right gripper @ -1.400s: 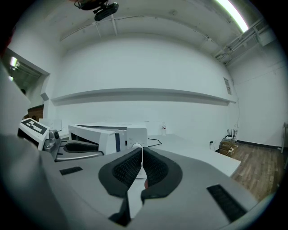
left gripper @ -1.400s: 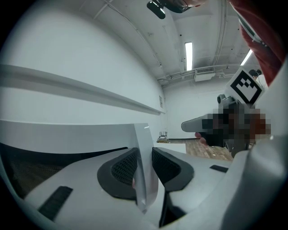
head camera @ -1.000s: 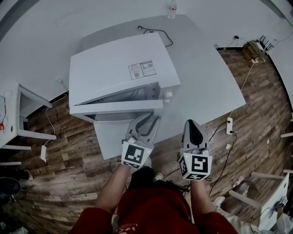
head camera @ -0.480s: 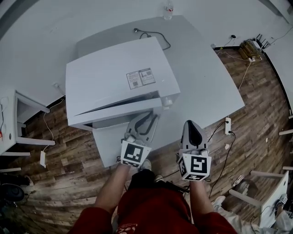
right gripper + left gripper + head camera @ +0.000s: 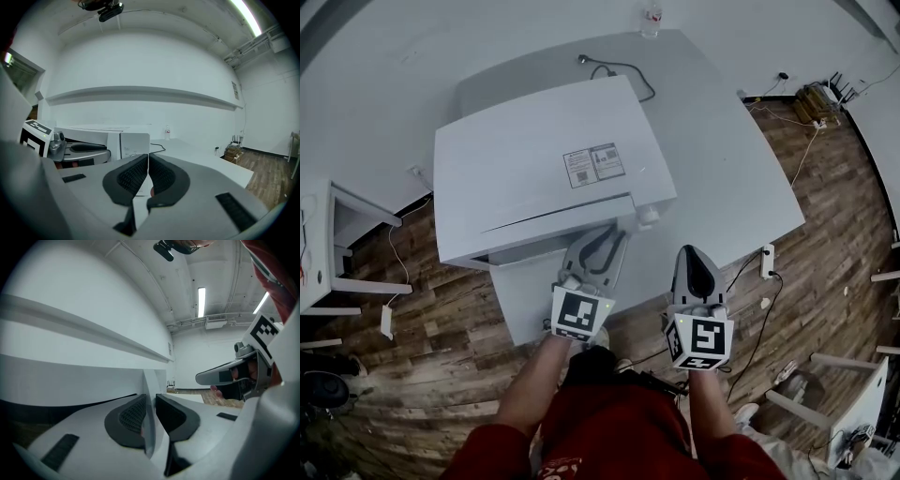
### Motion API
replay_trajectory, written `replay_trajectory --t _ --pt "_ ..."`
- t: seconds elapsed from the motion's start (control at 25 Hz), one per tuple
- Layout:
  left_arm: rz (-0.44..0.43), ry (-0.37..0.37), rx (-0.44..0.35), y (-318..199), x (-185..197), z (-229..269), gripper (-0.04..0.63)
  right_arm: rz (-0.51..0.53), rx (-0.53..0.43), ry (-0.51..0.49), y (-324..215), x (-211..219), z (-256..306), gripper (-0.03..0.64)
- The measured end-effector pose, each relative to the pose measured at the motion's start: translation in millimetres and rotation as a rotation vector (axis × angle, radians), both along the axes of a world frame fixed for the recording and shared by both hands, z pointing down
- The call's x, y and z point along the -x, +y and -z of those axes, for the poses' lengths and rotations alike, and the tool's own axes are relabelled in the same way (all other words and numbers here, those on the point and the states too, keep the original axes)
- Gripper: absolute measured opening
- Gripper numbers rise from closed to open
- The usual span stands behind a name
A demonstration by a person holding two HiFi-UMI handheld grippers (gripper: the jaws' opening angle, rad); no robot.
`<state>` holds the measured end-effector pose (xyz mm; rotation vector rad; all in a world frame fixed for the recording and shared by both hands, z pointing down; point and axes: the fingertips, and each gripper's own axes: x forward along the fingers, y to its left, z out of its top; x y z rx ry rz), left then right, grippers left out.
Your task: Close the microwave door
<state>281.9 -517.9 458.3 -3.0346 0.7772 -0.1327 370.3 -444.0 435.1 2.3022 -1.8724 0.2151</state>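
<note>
My left gripper (image 5: 617, 234) is clamped on the free edge of the microwave door (image 5: 525, 236). Its jaws have just been closing, and in the left gripper view the thin white edge stands between the two dark pads (image 5: 129, 417). My right gripper (image 5: 692, 253) hangs in front of the microwave (image 5: 534, 155), off its right front corner. It touches nothing, and its jaws are together with nothing between them.

The door lies nearly flush with the microwave's front, with only a narrow dark slit showing along its top. A round knob (image 5: 647, 217) sits on the microwave's front, just right of the door.

The microwave stands on the left part of a light grey desk (image 5: 722, 159). Behind the microwave a black cable (image 5: 623, 70) runs over the desk. Farther behind it, a small bottle (image 5: 652, 17) stands at the desk's far edge.
</note>
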Motion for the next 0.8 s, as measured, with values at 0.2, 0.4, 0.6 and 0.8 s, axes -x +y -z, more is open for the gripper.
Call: replay_trajectory --t 0.2,0.4,0.6,0.8 --pt "0.023 -0.006 0.014 -7.3 0.1 -1.2 0.071 0.001 -0.003 0.008 0.7 -1.0 3.7 0.028" --pt "0.043 -0.015 0.022 -6.8 -0.3 -1.1 0.069 0.007 -0.009 0.005 4.7 -0.3 5.6 0.028" --pt "0.082 -0.01 0.019 0.4 8.5 3.2 0.046 0.028 -0.024 -0.001 11.2 7.0 9.1 0.028" --pt "0.133 -0.004 -0.004 19.6 27.9 15.0 0.034 0.073 -0.049 -0.01 20.5 20.7 13.9 0.029"
